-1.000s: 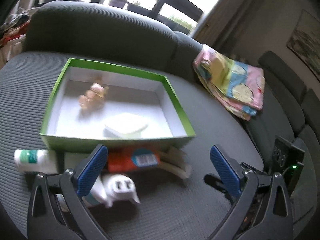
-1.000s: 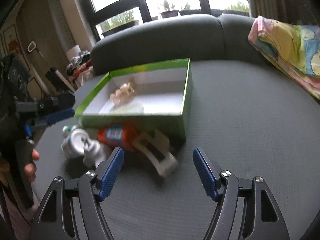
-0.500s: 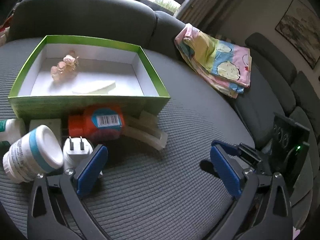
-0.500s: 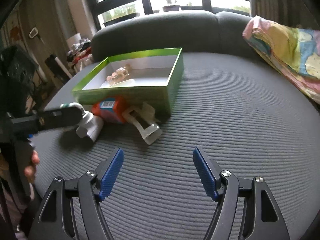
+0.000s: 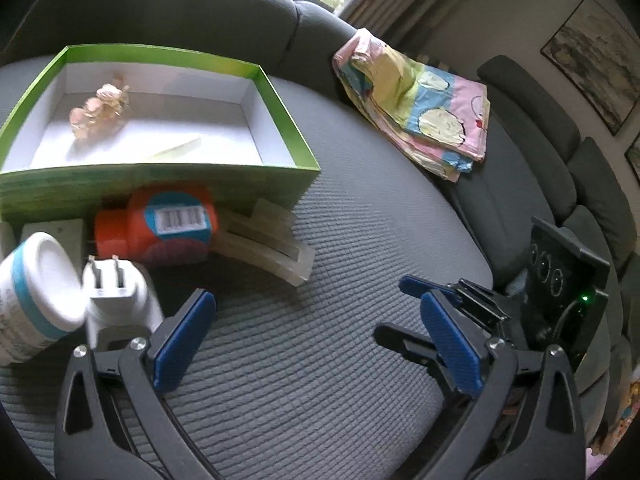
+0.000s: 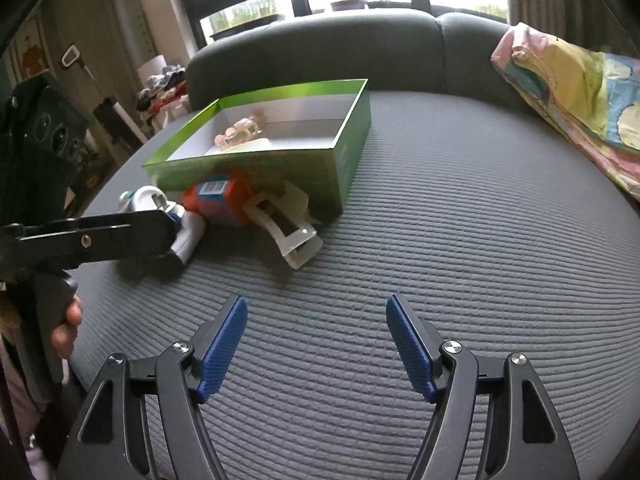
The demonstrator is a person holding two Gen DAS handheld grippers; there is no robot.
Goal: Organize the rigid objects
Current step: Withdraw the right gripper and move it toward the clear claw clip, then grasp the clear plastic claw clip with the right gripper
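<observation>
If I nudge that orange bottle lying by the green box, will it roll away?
The orange bottle lies on its side and looks round, so it could roll. The green box behind and white clip beside probably check it. The ribbed cushion likely slows it.

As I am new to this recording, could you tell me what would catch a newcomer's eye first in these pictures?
The bright green box stands out on the grey sofa seat, open, with a pale pink trinket inside. Right against its near wall lies a cluster: an orange bottle, a white plug adapter and a translucent clip. A colourful folded cloth lies farther right.
</observation>
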